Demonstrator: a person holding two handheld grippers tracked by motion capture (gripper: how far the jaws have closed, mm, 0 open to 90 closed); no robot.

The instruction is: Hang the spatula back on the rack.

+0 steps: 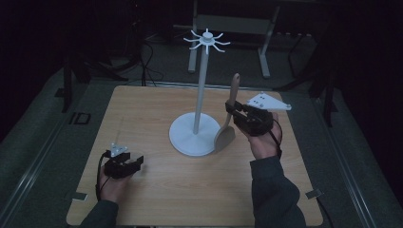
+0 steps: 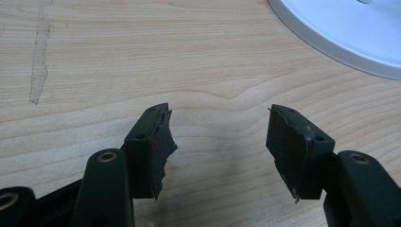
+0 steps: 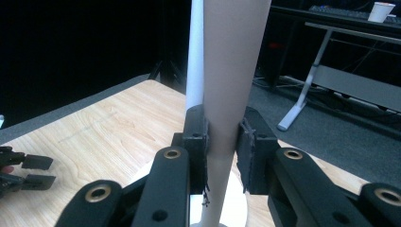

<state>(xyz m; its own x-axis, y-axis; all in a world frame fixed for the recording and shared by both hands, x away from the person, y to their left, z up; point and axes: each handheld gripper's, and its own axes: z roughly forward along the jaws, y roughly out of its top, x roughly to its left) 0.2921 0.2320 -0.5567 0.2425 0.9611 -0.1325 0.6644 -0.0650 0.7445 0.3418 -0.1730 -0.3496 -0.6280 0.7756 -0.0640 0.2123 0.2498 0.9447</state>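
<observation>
Both forearms wear dark grey-green sleeves [image 1: 273,190] reaching to the wrists. Each gripper, left [image 2: 220,142] and right [image 3: 222,142], has black jaws with brass-ringed screw holes and ragged dark pads [image 2: 158,142], the left one marked red. A pale grey three-cornered plate [image 1: 267,101] tops the right gripper, and a black cable [image 1: 99,178] trails behind the left.

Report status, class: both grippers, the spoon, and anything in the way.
Left gripper open, low over the table. Right gripper shut on wooden spoon, held upright. White hook stand close beside the spoon.

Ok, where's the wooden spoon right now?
High view, right of centre: the spoon stands upright in the right claw, its bowl beside the white stand's base.
</observation>
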